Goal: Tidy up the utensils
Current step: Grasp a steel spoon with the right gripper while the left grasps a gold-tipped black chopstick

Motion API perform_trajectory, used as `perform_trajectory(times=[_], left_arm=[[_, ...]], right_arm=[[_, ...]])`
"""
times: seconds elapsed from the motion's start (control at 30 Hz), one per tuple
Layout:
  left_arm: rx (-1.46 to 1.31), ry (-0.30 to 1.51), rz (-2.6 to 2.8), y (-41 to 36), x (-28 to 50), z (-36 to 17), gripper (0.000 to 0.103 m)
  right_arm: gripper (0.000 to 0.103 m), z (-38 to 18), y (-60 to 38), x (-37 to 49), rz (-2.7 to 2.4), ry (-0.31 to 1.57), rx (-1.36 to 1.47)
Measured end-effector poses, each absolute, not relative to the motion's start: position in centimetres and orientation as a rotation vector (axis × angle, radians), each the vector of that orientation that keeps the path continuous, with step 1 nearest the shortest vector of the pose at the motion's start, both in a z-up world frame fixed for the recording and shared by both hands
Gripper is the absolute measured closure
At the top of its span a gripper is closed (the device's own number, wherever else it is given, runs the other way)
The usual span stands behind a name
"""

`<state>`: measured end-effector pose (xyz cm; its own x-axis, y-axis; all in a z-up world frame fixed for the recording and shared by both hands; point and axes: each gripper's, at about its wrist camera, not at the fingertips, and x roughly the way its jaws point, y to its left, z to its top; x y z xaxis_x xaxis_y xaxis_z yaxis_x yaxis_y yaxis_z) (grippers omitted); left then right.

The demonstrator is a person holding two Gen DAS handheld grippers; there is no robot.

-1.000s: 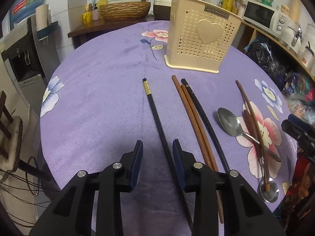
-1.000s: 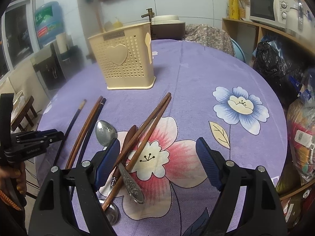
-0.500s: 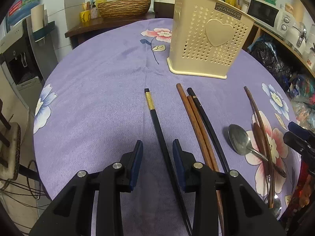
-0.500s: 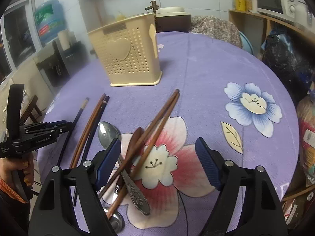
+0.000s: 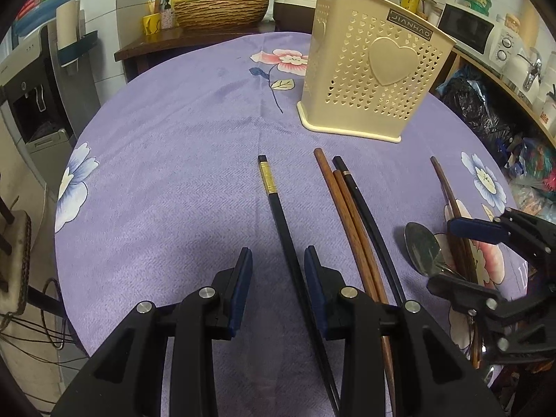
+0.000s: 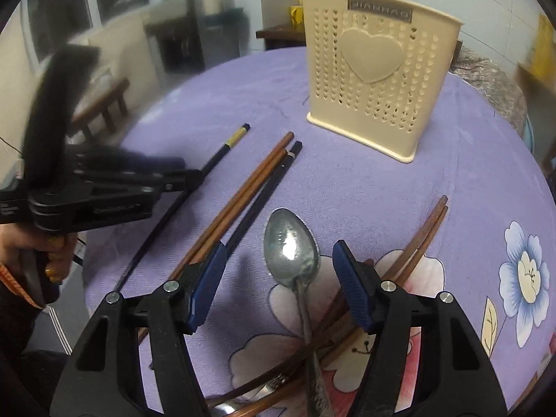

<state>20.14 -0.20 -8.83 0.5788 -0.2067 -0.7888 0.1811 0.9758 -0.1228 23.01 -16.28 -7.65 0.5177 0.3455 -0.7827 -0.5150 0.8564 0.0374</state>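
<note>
A black chopstick with a gold band (image 5: 278, 208) lies on the purple cloth and runs between the pads of my left gripper (image 5: 278, 264), close to the right pad, with a gap on its left. My right gripper (image 6: 278, 253) hovers over a metal spoon (image 6: 290, 246). Its jaws are closing with the spoon's bowl between them, and the pads do not touch it. Two brown chopsticks (image 5: 347, 215) and a dark one (image 5: 368, 208) lie between the grippers. Another brown pair (image 6: 424, 232) crosses under the spoon's handle. The cream perforated holder (image 5: 375, 80) stands upright beyond them.
The round table's edge (image 5: 69, 236) curves close on the left. A person's hand (image 6: 52, 257) holds the left gripper's handle. Beyond the table stand a woven basket (image 5: 220, 12), a microwave (image 5: 469, 31), a water dispenser (image 5: 38, 104) and a wooden stool (image 6: 100, 104).
My right gripper has swung left and rolled, going from over the brown chopsticks to over the spoon, and its jaws have narrowed. The left gripper has crept a little forward along the black chopstick.
</note>
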Motion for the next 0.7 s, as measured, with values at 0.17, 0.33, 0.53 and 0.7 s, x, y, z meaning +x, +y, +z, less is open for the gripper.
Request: perform_trajectory(times=[0.17,0.33,0.53,0.7], left_arm=[[-0.036,0.927,-0.23,0.0,20.2,-8.8,0.071],[-0.039,0.925,-0.229,0.0,20.1,-8.8,0.071],[-0.039,0.927,-0.23,0.0,20.2,-8.8,0.071],[-0.041,0.927,-0.23,0.1,20.2,-8.8,0.071]], right_arm=[[0.047,-8.4,-15.5,24.0,0.527,0.925,-0.242],[0.062,-9.0,-14.8,24.0,0.512,0.919,-0.274],[0.064,-8.7,-15.5,24.2,0.52,0.914,-0.22],[0.064,-5.3,-18.7,23.0,0.543,0.842,-0.059]])
